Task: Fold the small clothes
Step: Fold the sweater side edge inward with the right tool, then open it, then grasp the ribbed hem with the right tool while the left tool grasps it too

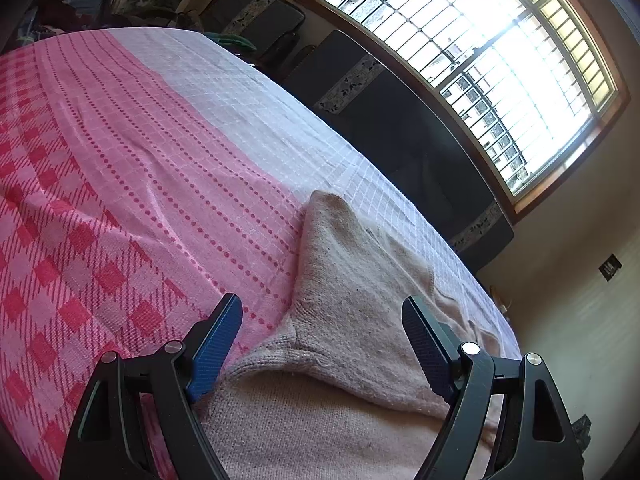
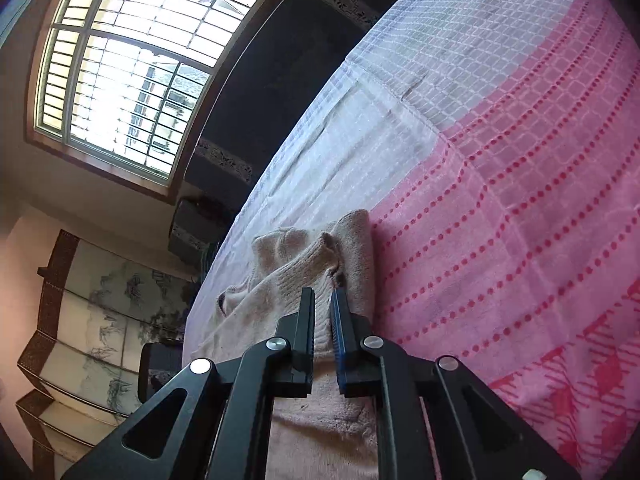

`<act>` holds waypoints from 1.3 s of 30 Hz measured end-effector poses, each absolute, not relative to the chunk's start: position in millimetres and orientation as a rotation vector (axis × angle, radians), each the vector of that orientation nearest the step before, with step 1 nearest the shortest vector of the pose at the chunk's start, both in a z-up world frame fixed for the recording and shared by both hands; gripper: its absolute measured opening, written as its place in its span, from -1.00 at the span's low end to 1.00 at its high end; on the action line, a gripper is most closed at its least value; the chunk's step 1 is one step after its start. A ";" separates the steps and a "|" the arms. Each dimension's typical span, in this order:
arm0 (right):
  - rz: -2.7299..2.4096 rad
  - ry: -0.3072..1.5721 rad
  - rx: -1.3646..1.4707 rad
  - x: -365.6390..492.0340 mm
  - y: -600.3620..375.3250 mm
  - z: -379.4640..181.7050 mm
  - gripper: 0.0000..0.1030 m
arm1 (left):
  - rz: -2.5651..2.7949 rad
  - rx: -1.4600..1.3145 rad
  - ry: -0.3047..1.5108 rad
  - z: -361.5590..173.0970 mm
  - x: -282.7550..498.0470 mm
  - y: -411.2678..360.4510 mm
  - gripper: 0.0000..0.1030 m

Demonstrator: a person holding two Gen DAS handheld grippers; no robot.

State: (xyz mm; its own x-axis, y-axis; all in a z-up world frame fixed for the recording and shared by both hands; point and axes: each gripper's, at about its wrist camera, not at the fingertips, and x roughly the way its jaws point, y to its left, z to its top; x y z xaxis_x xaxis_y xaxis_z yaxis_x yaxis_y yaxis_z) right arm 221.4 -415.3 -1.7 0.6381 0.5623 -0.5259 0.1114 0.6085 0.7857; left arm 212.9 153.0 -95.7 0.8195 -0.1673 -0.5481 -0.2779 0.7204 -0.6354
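Sweater [image 1: 352,280] under spread left gripper [image 1: 322,312] — right gripper [image 2: 323,300] pinching its sleeve.

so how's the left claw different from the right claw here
The left claw is spread wide open and holds nothing; the right claw is shut on the knit sweater, pinching a ribbed fold. The left claw hovers over a smooth part of the sweater, the right sits at its bunched part. Both are black with blue pads, over the pink bedspread.
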 end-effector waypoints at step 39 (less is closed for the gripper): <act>0.542 0.975 0.704 -53.3 -401.5 -7.5 -0.80 | -0.463 -0.640 0.895 -86.9 -31.2 154.5 0.59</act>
